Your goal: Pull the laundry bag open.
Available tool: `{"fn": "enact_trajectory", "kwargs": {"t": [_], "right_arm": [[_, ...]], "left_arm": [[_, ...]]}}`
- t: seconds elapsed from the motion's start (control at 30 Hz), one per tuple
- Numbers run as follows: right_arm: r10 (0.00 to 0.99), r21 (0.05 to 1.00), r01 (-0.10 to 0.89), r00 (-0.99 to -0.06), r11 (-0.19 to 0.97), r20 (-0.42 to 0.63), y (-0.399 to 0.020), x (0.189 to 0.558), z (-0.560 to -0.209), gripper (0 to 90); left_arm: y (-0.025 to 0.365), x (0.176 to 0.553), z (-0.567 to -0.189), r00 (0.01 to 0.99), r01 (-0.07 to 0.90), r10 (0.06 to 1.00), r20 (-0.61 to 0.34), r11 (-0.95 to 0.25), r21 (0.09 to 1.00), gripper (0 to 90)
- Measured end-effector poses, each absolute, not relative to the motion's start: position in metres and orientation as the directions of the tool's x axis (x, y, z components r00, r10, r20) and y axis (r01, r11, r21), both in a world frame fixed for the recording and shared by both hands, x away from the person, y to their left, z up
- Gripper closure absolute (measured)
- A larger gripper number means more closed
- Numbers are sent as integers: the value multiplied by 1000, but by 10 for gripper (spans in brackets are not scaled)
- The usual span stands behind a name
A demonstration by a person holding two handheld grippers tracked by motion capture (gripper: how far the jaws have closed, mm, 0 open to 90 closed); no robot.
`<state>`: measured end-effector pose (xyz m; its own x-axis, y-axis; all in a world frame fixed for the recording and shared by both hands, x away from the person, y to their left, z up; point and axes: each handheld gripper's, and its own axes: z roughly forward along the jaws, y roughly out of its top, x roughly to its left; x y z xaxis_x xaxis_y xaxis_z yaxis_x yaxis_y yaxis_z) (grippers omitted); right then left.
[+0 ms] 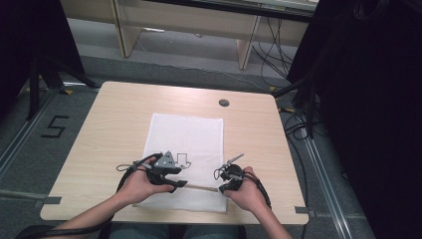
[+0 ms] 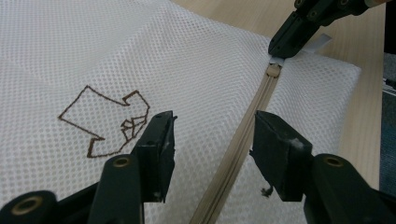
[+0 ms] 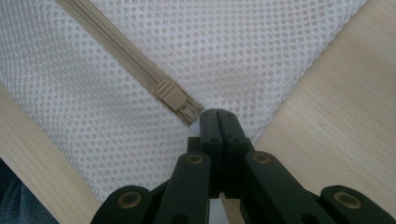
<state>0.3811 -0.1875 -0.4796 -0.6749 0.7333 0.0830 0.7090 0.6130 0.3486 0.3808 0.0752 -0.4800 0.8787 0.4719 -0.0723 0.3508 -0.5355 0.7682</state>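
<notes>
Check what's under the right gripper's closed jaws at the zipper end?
The right gripper is shut at the end of the beige zipper, beside its slider. White mesh bag lies beneath. Whatever the jaws pinch is covered by them.

Can't really tell what the right gripper [image 3: 217, 113] is pinching at the zipper [image 3: 173, 96] end, its shut tips cover it. The bag [image 2: 196, 60] runs off the top and left edges in the left gripper view, and the zipper exits at the bottom.

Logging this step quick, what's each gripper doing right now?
Left gripper: open, jaws astride the zipper.
Right gripper: shut at the mesh bag corner.
</notes>
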Motion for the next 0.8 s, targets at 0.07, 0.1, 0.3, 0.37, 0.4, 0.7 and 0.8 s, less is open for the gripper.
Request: {"fn": "enact_trajectory", "kwargs": {"t": [0.07, 0.1, 0.3, 0.37, 0.4, 0.7, 0.8], "right_arm": [[734, 349, 709, -674, 613, 82, -187, 381, -480, 900], [733, 349, 709, -675, 613, 82, -187, 381, -480, 900], [728, 354, 703, -680, 617, 83, -188, 381, -480, 900], [734, 353, 709, -674, 611, 85, -188, 381, -480, 900], [734, 353, 709, -674, 611, 86, -188, 381, -480, 900], [731, 354, 707, -677, 612, 88, -188, 381, -480, 900], [730, 354, 706, -677, 613, 87, -188, 381, -480, 900]], "left_arm": [[71, 382, -480, 880, 355, 469, -80, -535, 767, 494], [69, 382, -480, 886, 344, 459, -72, -544, 766, 501], [55, 382, -481, 903, 321, 425, -66, -565, 760, 535], [50, 381, -483, 908, 318, 413, -72, -567, 760, 542], [48, 381, -483, 910, 312, 409, -64, -577, 755, 544], [32, 384, -484, 926, 294, 372, -68, -593, 749, 604], [25, 383, -485, 928, 293, 365, -75, -592, 750, 619]]}}
